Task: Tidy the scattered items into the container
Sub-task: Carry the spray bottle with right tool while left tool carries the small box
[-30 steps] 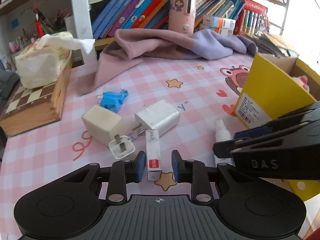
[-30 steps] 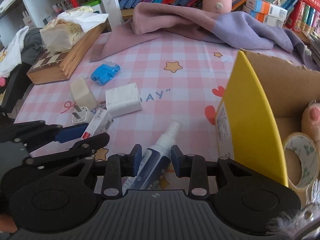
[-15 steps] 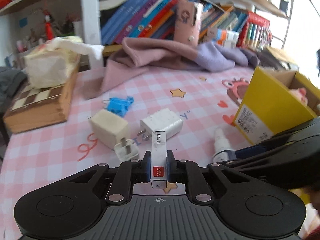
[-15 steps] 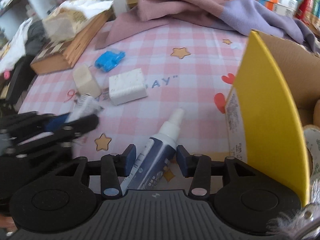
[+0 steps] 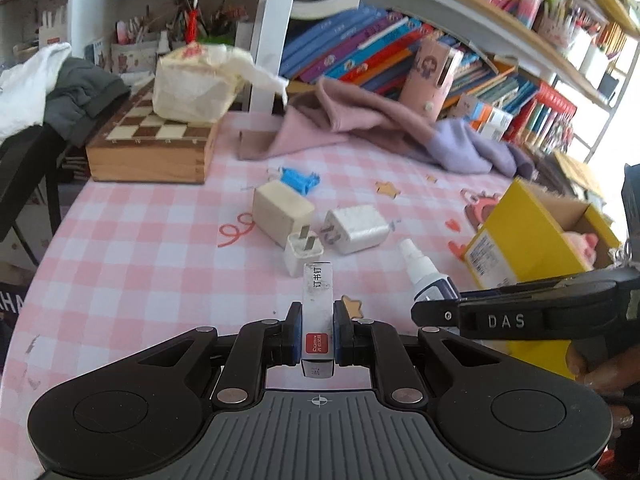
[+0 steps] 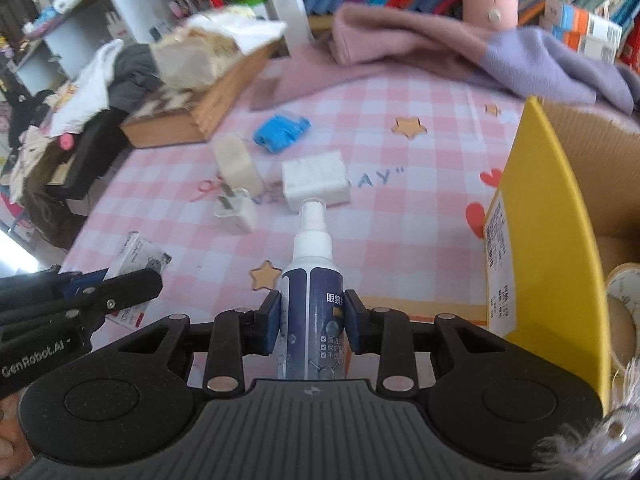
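My left gripper (image 5: pixel 317 334) is shut on a small white staple box (image 5: pixel 317 300) with a red label, held above the pink checked tablecloth. My right gripper (image 6: pixel 312 322) is shut on a white and dark blue spray bottle (image 6: pixel 313 280), also lifted; the bottle also shows in the left wrist view (image 5: pixel 428 276). The yellow cardboard box (image 6: pixel 548 240) stands to the right, with a tape roll (image 6: pixel 624 292) inside. A cream charger (image 5: pixel 282 212), a small white plug (image 5: pixel 301 254), a white charger (image 5: pixel 358 229) and a blue clip (image 5: pixel 298 178) lie on the cloth.
A wooden chess box (image 5: pixel 152 148) with a tissue pack (image 5: pixel 192 84) on it sits at the far left. A pink and purple cloth (image 5: pixel 380 128) lies along the back before a bookshelf (image 5: pixel 360 52). The table's left edge drops off near dark clothes (image 5: pixel 80 96).
The left gripper closed on the staple box and lifted it. The right gripper closed on the spray bottle and raised it off the cloth, now pointing straight ahead.
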Motion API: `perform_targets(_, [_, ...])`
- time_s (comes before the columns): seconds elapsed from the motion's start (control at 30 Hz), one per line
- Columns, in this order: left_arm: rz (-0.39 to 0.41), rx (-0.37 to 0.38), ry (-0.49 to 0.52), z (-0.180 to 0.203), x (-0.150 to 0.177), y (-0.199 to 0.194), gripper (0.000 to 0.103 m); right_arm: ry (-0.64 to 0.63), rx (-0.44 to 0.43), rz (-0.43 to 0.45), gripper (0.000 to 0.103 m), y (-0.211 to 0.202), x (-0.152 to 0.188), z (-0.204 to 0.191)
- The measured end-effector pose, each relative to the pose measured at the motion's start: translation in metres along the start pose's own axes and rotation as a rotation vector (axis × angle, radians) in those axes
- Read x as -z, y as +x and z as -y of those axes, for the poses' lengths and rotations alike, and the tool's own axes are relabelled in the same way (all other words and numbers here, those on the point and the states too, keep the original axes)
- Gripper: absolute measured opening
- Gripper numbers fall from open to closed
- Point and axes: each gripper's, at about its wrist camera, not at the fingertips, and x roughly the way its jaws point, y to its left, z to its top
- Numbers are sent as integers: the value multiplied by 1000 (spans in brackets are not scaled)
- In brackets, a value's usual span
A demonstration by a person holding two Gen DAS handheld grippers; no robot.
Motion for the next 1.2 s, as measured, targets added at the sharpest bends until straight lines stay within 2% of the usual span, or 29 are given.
perform_targets(0.37, [70,85,-67,9,11,-63,13,-29,-70,77,31,-77,27,-19])
perform_targets(0.5, [91,113,-78,12,20,-88,13,-82,-54,112,31,-106,48,-32])
perform_targets(0.83, [115,146,-85,22,68,-140,13,-104,-39,146,31,-146,109,-62])
perform_targets(1.2, [152,132,-142,31,127,-196,13,-88,-32,165,31,-193,174,-78])
